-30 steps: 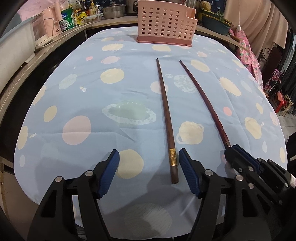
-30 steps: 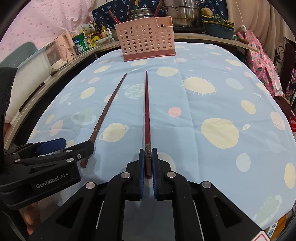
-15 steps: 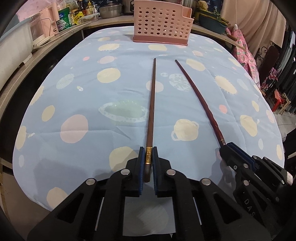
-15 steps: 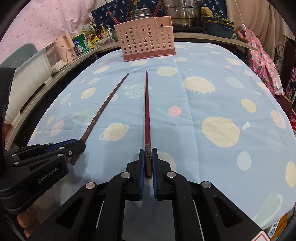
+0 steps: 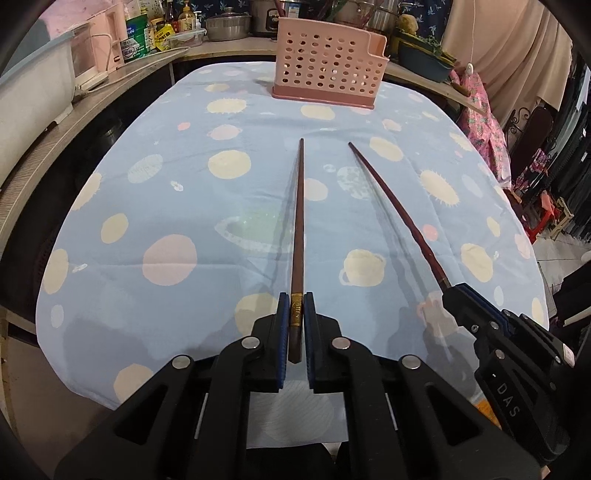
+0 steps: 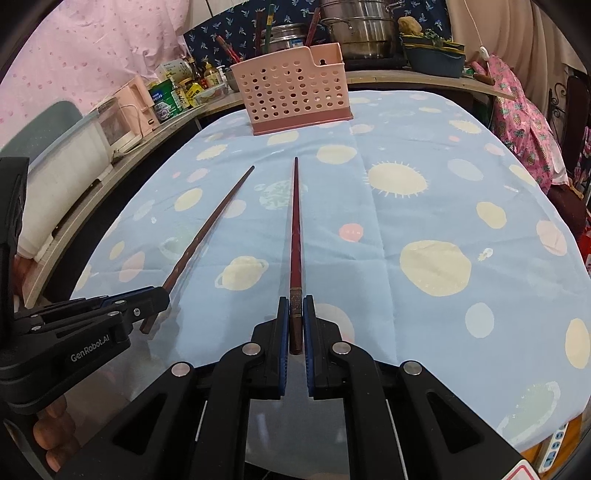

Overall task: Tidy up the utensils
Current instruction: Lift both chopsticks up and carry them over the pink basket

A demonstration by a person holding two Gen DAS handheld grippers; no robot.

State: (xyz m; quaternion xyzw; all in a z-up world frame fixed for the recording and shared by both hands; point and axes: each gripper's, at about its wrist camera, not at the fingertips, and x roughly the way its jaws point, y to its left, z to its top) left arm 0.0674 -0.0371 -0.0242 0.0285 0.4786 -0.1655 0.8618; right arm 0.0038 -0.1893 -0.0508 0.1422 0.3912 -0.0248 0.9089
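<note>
My left gripper [image 5: 296, 313] is shut on the butt end of a brown chopstick [image 5: 298, 218] with a gold band; its tip points at the pink perforated utensil basket [image 5: 327, 65] at the table's far end. My right gripper [image 6: 296, 318] is shut on the butt end of a dark red chopstick [image 6: 295, 225], also pointing at the basket [image 6: 295, 90]. Both chopsticks look raised off the cloth. The right gripper [image 5: 461, 295] and red chopstick [image 5: 399, 214] show in the left wrist view; the left gripper [image 6: 155, 301] and brown chopstick [image 6: 207, 229] show in the right wrist view.
The table wears a light blue cloth [image 5: 166, 192] with planet prints. A wooden counter [image 6: 155, 129] with jars, bottles and a white appliance runs along the left and back. Steel pots [image 6: 354, 33] stand behind the basket. Pink fabric [image 6: 524, 125] hangs at the right.
The left gripper moved onto the brown chopstick's butt end and shut on it. Both chopsticks have since lifted a little; the basket looks nearer in both views.
</note>
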